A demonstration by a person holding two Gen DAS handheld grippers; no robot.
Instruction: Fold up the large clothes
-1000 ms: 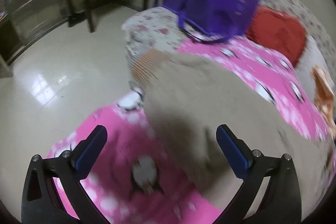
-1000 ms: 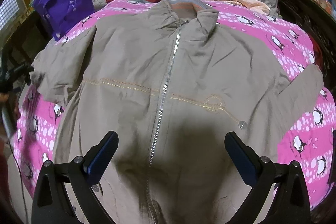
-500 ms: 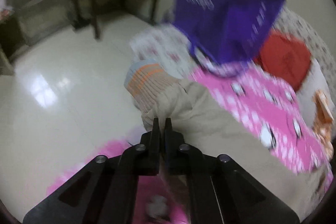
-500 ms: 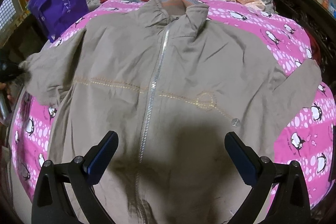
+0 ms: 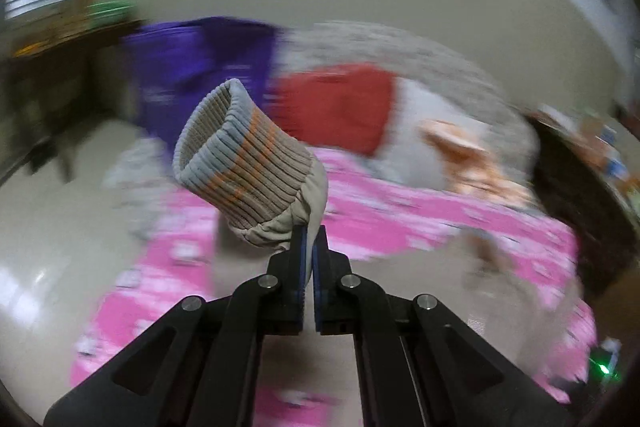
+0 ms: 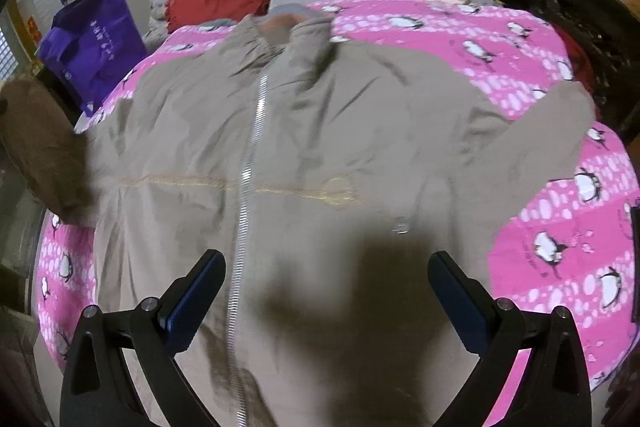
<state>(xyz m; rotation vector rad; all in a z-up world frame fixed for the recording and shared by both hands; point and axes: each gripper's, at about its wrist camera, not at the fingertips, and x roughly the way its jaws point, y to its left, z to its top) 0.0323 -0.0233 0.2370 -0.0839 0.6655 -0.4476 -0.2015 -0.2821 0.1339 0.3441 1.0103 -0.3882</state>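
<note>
One jacket (image 6: pixel 320 147); left tool (image 5: pixel 309 259) pinches one cuff (image 5: pixel 240 163); right tool (image 6: pixel 324 291) agape.

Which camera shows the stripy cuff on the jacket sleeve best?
The left wrist view. The cuff fills the middle, sharp, its grey and orange ribs clear, just beyond the left gripper, whose jaws pinch the sleeve. The right wrist view shows only a blurred brown sleeve, no stripes.

A purple fabric tote bag (image 6: pixel 94 37) is crowding the bed's left edge; a dark carved wooden cabinet (image 6: pixel 560 11) is blocking the right; pale glossy floor (image 5: pixel 52 227) is lying open.
</note>
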